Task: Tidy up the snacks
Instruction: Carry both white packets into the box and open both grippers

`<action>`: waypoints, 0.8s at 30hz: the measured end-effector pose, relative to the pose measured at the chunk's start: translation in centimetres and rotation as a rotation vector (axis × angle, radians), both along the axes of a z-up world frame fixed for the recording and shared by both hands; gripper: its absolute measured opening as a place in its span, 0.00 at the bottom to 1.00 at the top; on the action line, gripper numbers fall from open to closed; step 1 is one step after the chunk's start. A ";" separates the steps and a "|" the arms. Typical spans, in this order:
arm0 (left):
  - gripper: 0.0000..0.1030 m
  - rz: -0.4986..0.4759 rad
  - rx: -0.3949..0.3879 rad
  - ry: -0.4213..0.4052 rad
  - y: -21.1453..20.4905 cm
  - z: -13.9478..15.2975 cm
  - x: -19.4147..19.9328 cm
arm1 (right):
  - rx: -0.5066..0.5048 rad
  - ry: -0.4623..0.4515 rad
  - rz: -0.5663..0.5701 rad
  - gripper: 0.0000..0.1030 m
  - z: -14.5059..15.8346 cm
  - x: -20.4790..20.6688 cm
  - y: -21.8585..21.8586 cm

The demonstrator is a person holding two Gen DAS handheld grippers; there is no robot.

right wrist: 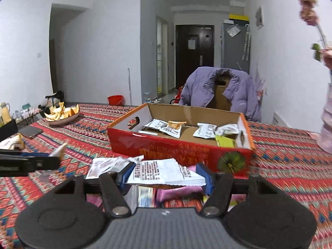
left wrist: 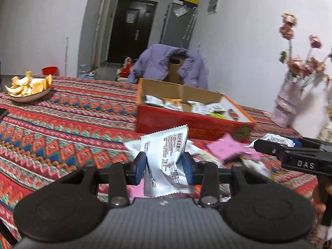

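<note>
Left wrist view: left claw [left wrist: 165, 166], blue pads clamped on an upright white snack packet [left wrist: 166, 157] with black print, held above the bench [left wrist: 62, 124], which wears a red zigzag-patterned cloth. Beyond the packet: red cardboard box [left wrist: 186, 122], open top, several white and orange sachets inside; loose heap of packets [left wrist: 226, 151] on the cloth in front of the box, a pink one uppermost. Right edge of this view: right claw [left wrist: 269, 148] seen from the side, black body lettered "DAS", its grip not readable from here. Also only here in full: pink vase of dried flowers [left wrist: 290, 95] at the bench's far right; dish of orange peel [left wrist: 29, 89] far left. Right wrist view: right claw [right wrist: 166, 175], pads pressing either edge of a flat white printed packet [right wrist: 164, 172] lying crosswise between them, over the same heap, pink and yellow wrappers beneath. This view alone shows the box's [right wrist: 180, 149] interior plainly, with a yellow-green packet at its right end, a handle cut-out in its left wall and a green emblem on its front corner; also a phone [right wrist: 31, 132] on the cloth at left and the left claw [right wrist: 51, 159] entering from the left edge with a pale packet tip. Both views: purple jacket [right wrist: 220, 89] draped over a chair behind the box; dark door beyond.
</note>
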State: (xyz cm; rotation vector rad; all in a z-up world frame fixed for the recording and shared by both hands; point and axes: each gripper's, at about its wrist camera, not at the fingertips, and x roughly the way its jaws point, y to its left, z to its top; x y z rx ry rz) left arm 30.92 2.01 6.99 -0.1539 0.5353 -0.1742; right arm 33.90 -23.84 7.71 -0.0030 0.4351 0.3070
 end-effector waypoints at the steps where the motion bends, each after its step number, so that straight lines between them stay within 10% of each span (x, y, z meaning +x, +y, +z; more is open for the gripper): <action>1: 0.38 -0.010 -0.005 0.000 -0.5 0.0 -0.4 | 0.008 0.000 -0.003 0.61 0.1 -0.9 -0.5; 16: 0.38 -0.067 0.041 -0.036 -4.9 2.1 0.1 | 0.091 -0.011 -0.017 0.61 0.7 -3.6 -5.4; 24: 0.38 -0.056 0.130 -0.066 -5.1 5.0 12.1 | 0.185 0.008 0.050 0.61 3.7 9.0 -5.4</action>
